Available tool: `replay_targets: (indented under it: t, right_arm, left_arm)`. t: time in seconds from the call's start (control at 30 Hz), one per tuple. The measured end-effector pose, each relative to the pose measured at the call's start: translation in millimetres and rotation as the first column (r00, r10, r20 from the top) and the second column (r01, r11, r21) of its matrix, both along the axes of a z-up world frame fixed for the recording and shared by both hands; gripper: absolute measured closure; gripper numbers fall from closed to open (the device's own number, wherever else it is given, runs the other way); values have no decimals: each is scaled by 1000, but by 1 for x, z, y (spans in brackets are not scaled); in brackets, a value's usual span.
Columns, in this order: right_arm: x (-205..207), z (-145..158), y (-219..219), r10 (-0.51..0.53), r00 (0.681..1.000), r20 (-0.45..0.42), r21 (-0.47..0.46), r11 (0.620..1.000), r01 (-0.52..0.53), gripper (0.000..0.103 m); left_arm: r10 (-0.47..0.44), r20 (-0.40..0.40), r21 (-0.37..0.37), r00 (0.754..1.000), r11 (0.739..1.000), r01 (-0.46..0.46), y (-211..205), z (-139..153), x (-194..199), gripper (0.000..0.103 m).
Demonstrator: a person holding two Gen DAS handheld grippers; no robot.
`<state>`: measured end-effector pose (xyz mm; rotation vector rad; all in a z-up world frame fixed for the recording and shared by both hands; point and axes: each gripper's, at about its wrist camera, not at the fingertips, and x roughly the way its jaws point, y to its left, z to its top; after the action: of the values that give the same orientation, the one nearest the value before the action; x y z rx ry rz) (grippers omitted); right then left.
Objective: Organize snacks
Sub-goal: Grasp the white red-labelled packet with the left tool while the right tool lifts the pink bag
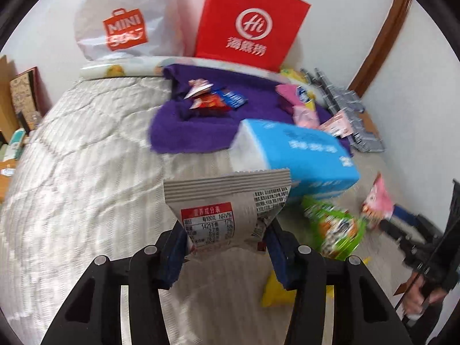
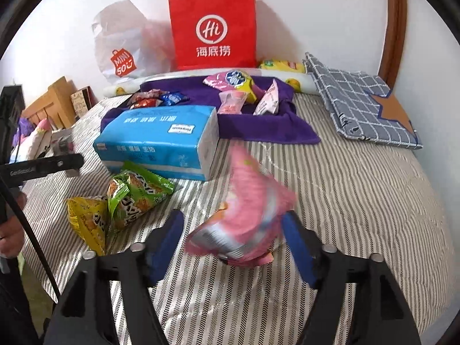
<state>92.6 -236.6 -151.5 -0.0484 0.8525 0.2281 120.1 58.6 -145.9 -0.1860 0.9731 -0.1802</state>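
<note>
The left tongs (image 1: 227, 247), pitched steeply downward over the bed (image 1: 86, 172), are clamped on the lower end of a grey snack packet (image 1: 230, 210), which stands upright between the blue pads with its nutrition label facing the camera. The right tongs (image 2: 233, 244), pitched down likewise, stand parted; a blurred pink snack packet (image 2: 247, 218) sits in the gap, its right side at the right pad and clear of the left one. Near the bed's left edge lie a green packet (image 2: 135, 198) and a yellow packet (image 2: 86, 224), touching. Just beyond them rests a blue tissue pack (image 2: 161, 141), partly on a purple towel (image 2: 258, 126) that carries small snacks. At the head edge, against the wall, stand a red paper bag (image 2: 212, 28) and a white plastic bag (image 2: 120, 43).
</note>
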Motion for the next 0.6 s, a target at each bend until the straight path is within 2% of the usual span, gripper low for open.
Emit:
replay_targets:
  t: [0.13,0.3,0.53,0.57,0.6]
  right_arm:
    - [6,-2,-10,-44,999,-19,14,999,44,29]
    - [14,-7,-22,-91,994,-53,45,995,93,29]
    - [25,-14,-23,-92,991,-96,65,993,99,29]
    - [28,-16,-22,-93,990,-105,71,992,101,29]
    - [30,-18,-21,-95,989,-112,76,992,104,29]
  left_arm:
    - [20,-41,57,999,998,-18,8,-9,1,53]
    - [54,-54,81,997,996,-50,8,-23,18,53]
    - [73,-40,68,997,995,-70,9,-29,32,53]
    - [70,-42,71,997,995,-67,8,-29,33,52]
    - [63,-43,72,997,996,-59,7,-29,33,46]
